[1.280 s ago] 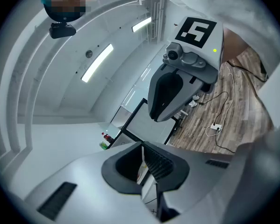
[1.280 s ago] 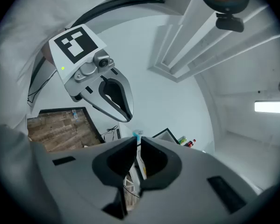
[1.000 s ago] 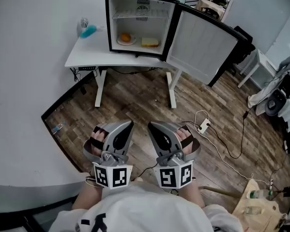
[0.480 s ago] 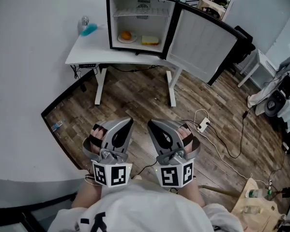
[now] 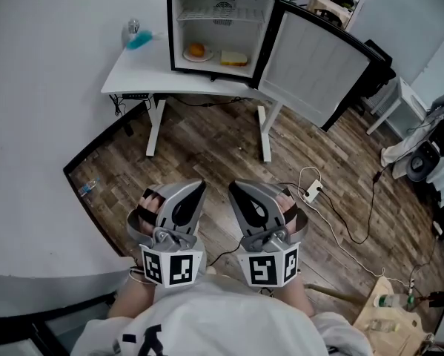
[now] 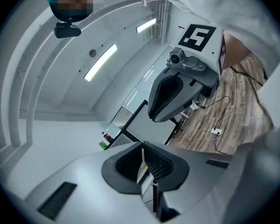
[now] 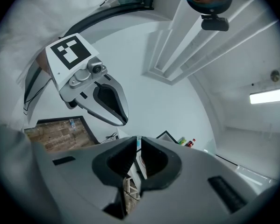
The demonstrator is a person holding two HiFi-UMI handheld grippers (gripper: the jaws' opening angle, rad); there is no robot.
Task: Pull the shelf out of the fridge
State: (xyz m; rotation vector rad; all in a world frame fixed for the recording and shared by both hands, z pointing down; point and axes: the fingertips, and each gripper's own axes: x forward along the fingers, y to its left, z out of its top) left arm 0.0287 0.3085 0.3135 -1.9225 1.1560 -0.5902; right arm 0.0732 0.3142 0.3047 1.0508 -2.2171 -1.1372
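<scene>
– Only the head view drifts; the left hand-held gripper (image 5: 198, 188) and right hand-held gripper (image 5: 233, 188) keep still by the chest, both jaws shut on nothing.
– And the shelf?
– Well ahead, on the white bench (image 5: 144, 76), the mini fridge (image 5: 175, 28) stands open, its wire shelf (image 5: 222, 15) inside, above an orange (image 5: 197, 50) and bread (image 5: 233, 58).
</scene>
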